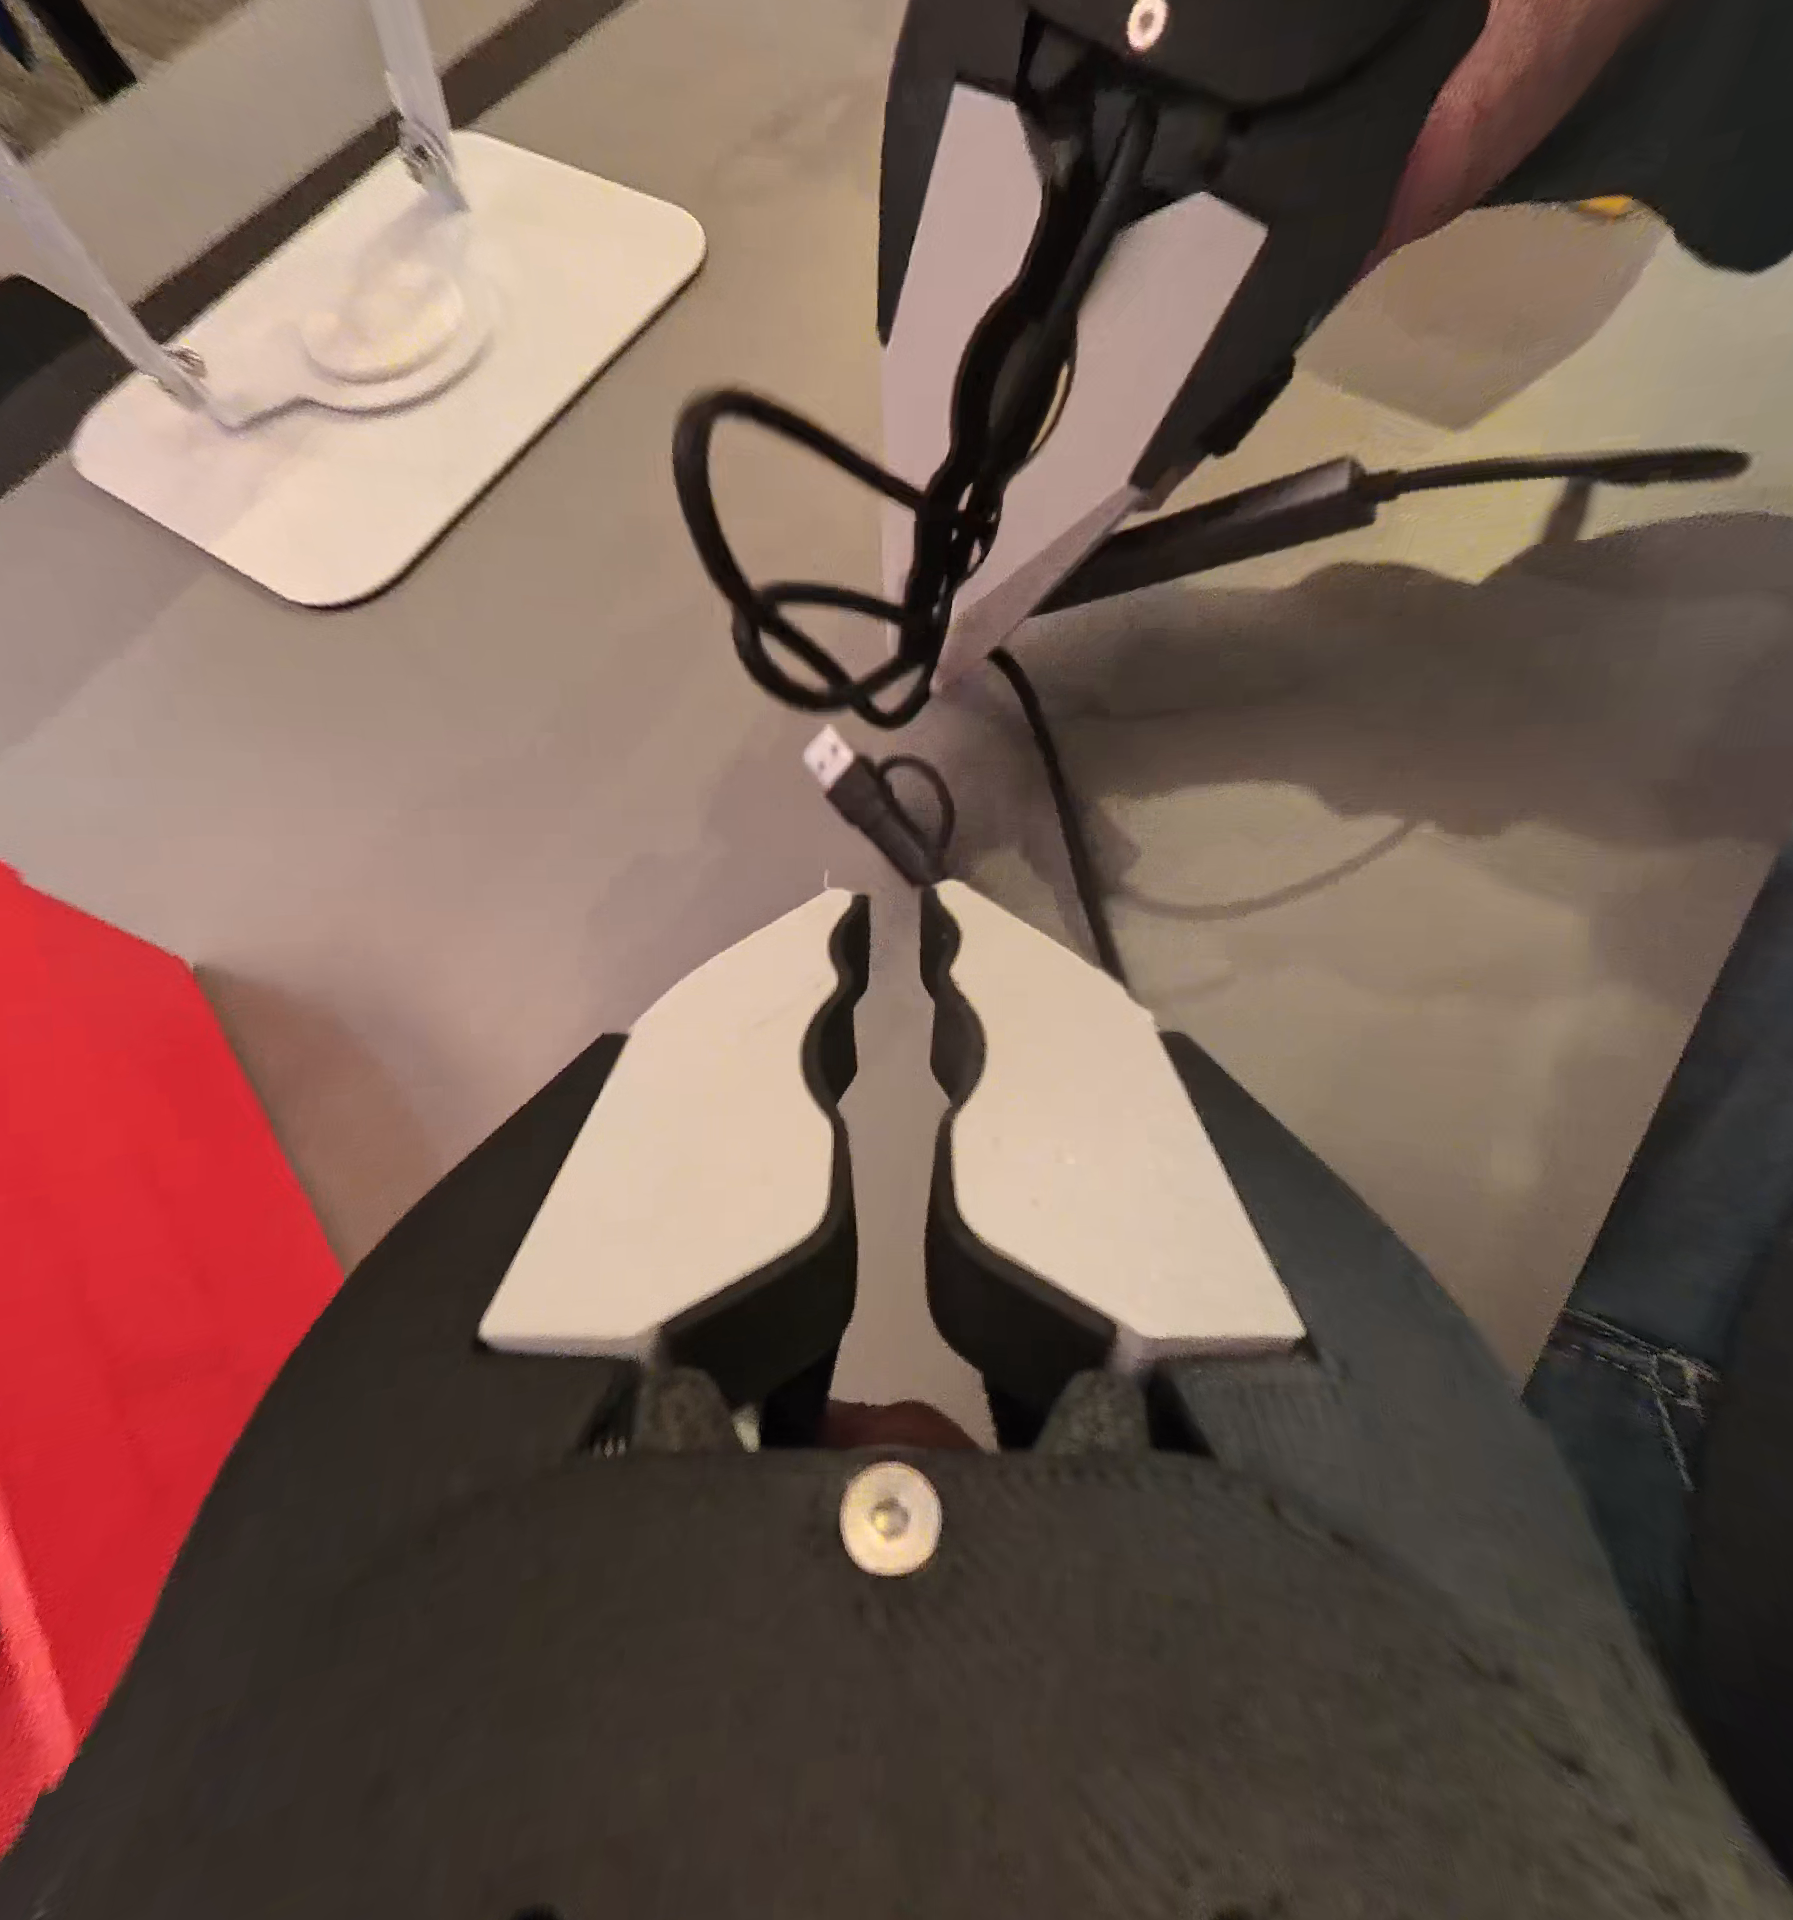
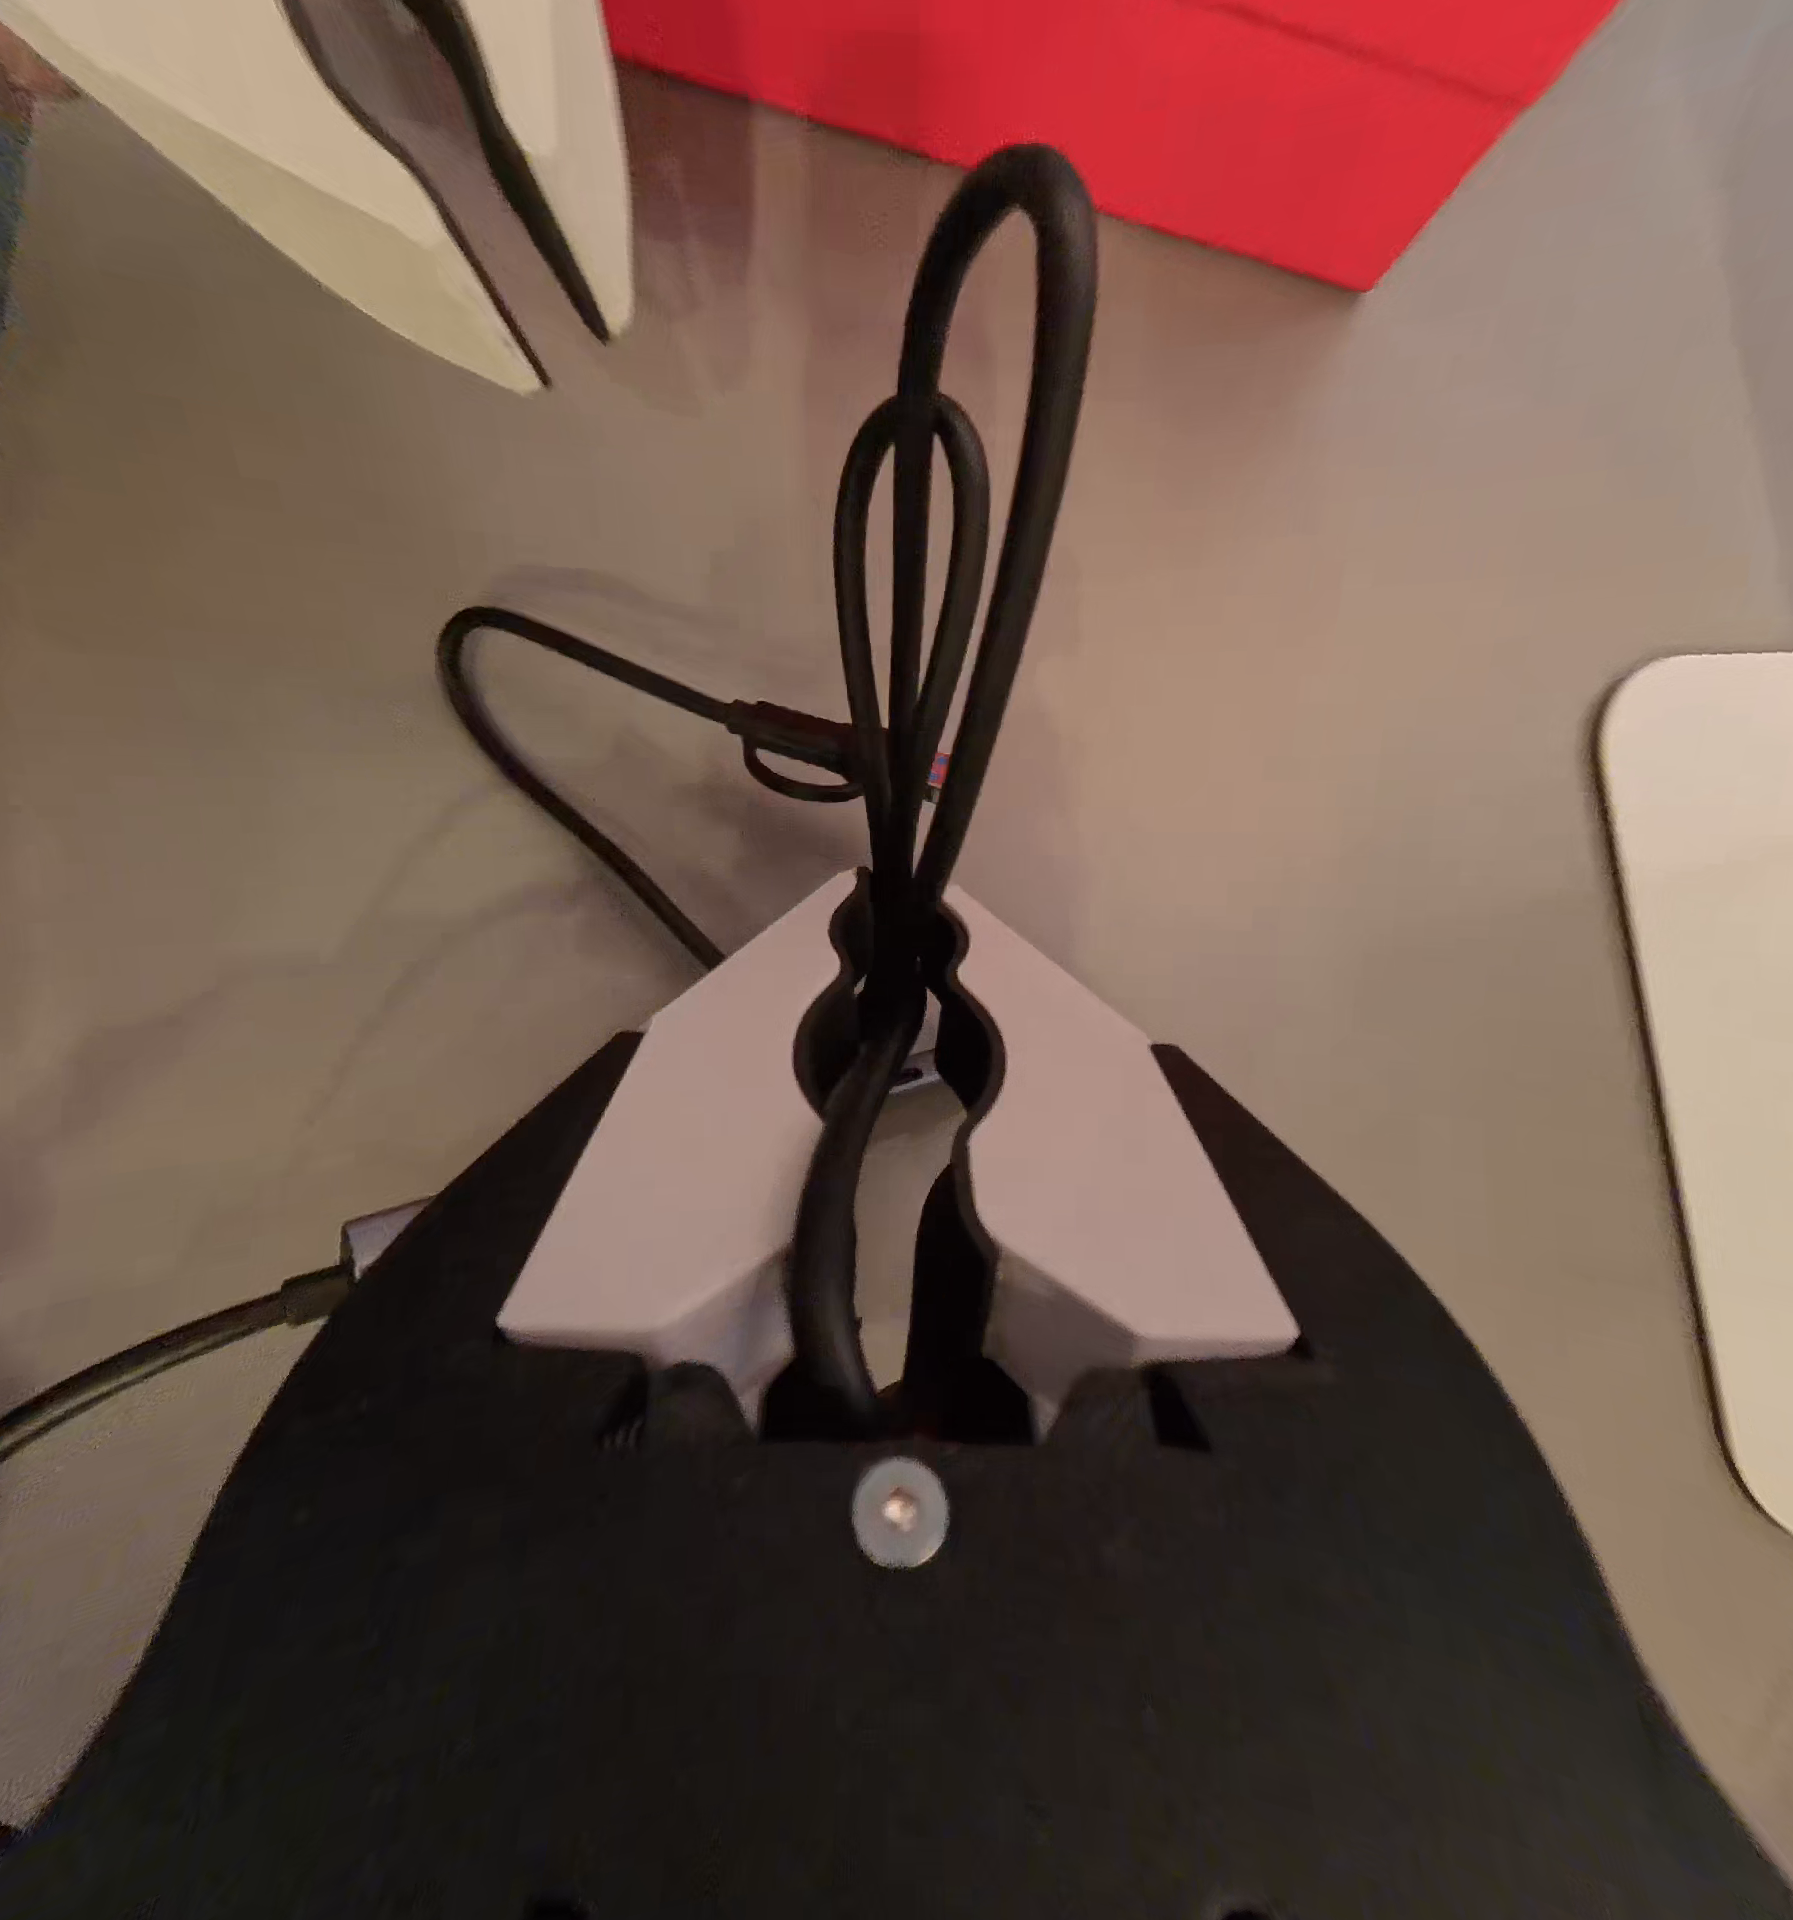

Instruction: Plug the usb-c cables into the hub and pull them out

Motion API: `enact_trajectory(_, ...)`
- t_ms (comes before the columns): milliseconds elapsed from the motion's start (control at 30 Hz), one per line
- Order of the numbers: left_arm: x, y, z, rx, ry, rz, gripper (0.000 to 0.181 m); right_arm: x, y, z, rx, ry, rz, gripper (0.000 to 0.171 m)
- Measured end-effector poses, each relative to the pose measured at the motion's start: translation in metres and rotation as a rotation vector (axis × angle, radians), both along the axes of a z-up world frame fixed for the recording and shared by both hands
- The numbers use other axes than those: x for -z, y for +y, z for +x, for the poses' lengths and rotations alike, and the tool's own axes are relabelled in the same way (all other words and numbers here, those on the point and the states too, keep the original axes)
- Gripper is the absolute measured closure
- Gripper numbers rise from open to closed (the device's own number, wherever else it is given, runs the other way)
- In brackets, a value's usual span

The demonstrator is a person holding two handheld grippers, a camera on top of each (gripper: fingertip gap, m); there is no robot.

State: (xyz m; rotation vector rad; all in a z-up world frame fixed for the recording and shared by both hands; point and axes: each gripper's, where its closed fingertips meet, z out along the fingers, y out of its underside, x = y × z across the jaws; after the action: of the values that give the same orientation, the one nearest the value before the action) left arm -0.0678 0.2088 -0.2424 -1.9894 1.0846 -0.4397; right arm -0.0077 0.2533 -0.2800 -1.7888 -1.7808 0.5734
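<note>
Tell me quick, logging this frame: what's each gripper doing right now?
Left gripper: nearly closed, a narrow gap, holding nothing.
Right gripper: closed on the bundled black cable.

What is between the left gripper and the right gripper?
In the left wrist view, a plug lies on the table between the left gripper and right gripper.

Hub (image 2: 918, 1081) — mostly behind cable (image 2: 975, 520)
</note>
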Motion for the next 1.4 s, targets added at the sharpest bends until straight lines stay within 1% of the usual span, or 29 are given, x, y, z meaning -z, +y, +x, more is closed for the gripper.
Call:
enact_trajectory(67, -0.006, -0.001, -0.005, -0.022, -0.025, 0.046, 0.172, -0.008, 0.007, 0.006, 0.033, 0.020, 0.012, 0.168)
enact_trajectory(200, -0.018, -0.002, -0.006, -0.041, -0.111, 0.067, 0.173, -0.033, 0.019, 0.018, 0.102, 0.078, 0.033, 0.168)
enact_trajectory(300, -0.013, -0.002, -0.006, -0.037, -0.116, 0.054, 0.173, -0.061, 0.029, 0.031, 0.146, 0.101, 0.077, 0.168)
enact_trajectory(433, -0.006, -0.004, -0.002, -0.028, -0.128, 0.027, 0.173, -0.114, 0.050, 0.059, 0.229, 0.135, 0.164, 0.167)
enact_trajectory(567, -0.001, -0.008, 0.002, -0.012, -0.121, 0.020, 0.173, -0.179, 0.078, 0.099, 0.341, 0.147, 0.289, 0.167)
enact_trajectory(667, 0.004, -0.009, 0.004, -0.004, -0.110, 0.013, 0.172, -0.233, 0.107, 0.146, 0.475, 0.142, 0.417, 0.168)
enact_trajectory(767, 0.007, -0.010, 0.005, -0.001, -0.103, 0.013, 0.172, -0.287, 0.141, 0.211, 0.661, 0.124, 0.583, 0.167)
enact_trajectory(833, 0.009, -0.009, 0.005, -0.004, -0.104, 0.008, 0.172, -0.316, 0.162, 0.262, 0.787, 0.072, 0.718, 0.166)
enact_trajectory(900, 0.010, -0.009, 0.005, -0.009, -0.109, 0.003, 0.172, -0.335, 0.178, 0.313, 0.899, -0.017, 0.860, 0.167)
enact_trajectory(967, 0.012, -0.009, 0.005, -0.009, -0.107, -0.002, 0.172, -0.339, 0.188, 0.353, 0.984, -0.086, 0.947, 0.166)
enact_trajectory(1033, 0.014, -0.008, 0.005, -0.011, -0.100, -0.002, 0.171, -0.328, 0.192, 0.383, 1.052, -0.123, 1.000, 0.166)
enact_trajectory(1100, 0.016, -0.008, 0.005, -0.013, -0.099, -0.007, 0.171, -0.304, 0.194, 0.403, 1.100, -0.137, 1.030, 0.166)
enact_trajectory(1167, 0.018, -0.007, 0.005, -0.015, -0.097, -0.015, 0.171, -0.272, 0.195, 0.417, 1.118, -0.170, 1.057, 0.166)
enact_trajectory(1333, 0.025, -0.007, 0.005, -0.018, -0.085, -0.028, 0.171, -0.198, 0.186, 0.433, 1.195, -0.116, 0.980, 0.166)
enact_trajectory(1400, 0.027, -0.007, 0.005, -0.021, -0.084, -0.032, 0.170, -0.175, 0.179, 0.432, 1.197, -0.141, 0.957, 0.166)
